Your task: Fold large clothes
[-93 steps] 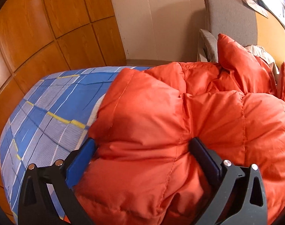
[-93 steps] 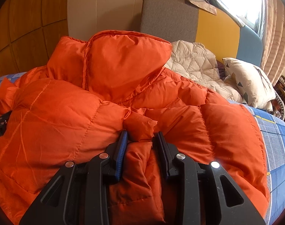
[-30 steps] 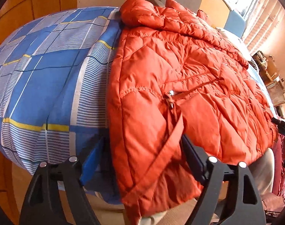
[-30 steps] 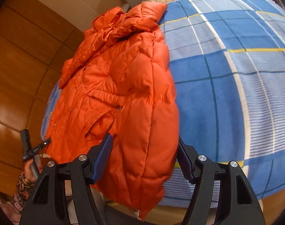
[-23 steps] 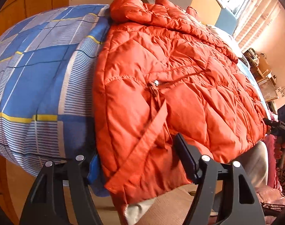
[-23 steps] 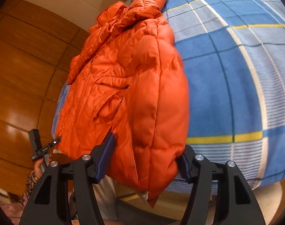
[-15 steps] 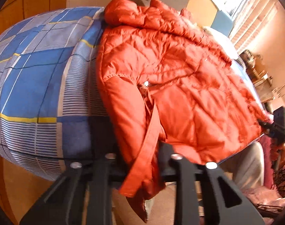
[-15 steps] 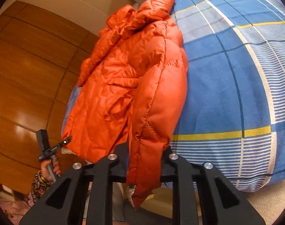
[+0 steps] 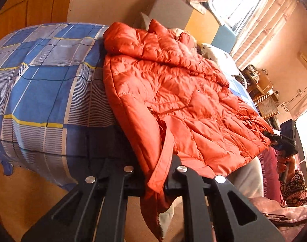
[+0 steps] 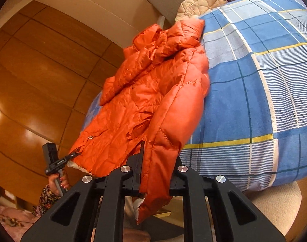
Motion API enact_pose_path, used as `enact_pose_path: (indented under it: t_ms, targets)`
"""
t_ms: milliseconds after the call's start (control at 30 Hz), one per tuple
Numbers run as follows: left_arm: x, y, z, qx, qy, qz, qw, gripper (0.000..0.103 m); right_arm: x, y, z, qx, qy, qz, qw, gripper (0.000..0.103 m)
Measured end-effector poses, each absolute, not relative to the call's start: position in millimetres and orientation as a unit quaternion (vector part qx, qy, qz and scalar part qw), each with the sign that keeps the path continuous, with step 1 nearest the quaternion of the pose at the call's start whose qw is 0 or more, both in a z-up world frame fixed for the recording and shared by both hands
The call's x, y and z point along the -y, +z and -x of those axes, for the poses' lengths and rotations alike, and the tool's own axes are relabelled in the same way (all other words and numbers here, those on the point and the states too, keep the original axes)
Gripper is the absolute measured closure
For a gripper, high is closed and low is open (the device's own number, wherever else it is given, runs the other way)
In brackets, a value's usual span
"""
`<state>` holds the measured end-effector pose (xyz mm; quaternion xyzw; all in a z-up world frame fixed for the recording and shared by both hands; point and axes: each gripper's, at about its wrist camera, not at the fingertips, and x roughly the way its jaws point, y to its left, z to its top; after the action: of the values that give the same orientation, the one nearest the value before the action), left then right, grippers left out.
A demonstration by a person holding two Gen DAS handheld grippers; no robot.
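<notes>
Blue plaid bedspread (image 9: pixel 42 92) bears an orange puffer jacket (image 9: pixel 173 92), no readable writing.

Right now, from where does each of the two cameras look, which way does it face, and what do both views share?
Left wrist: on the left gripper, facing along the jacket's hem; jaws closing on the orange quilted jacket; the other hand shows far right.
Right wrist: on the right gripper, facing up the bed; jaws closing on the opposite hem corner; the left hand shows at lower left.
Shared: the jacket, the blue checked bedcover, each other's gripper.
</notes>
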<state>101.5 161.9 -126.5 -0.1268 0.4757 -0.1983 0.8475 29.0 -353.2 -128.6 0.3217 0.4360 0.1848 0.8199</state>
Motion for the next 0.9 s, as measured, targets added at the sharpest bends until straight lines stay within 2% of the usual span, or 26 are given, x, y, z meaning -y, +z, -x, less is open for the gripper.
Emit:
enact_pose_path:
  t_ms: [200,533,900]
  targets:
    - [-171,-108,-94,-0.477,-0.223,0.119,0.842,0.093,362,-104,-13,-0.420,0.233,-0.316,0.819,0.089]
    - [-183,-84,-104,-0.478,-0.259,0.155,0.825,0.093,379,-107,32,-0.380,0.264,-0.358,0.811,0.089]
    - [-204,-57,-194,-0.478,-0.273,0.175,0.816,0.092,391,-98,4,-0.348,0.283,-0.379,0.809,0.089]
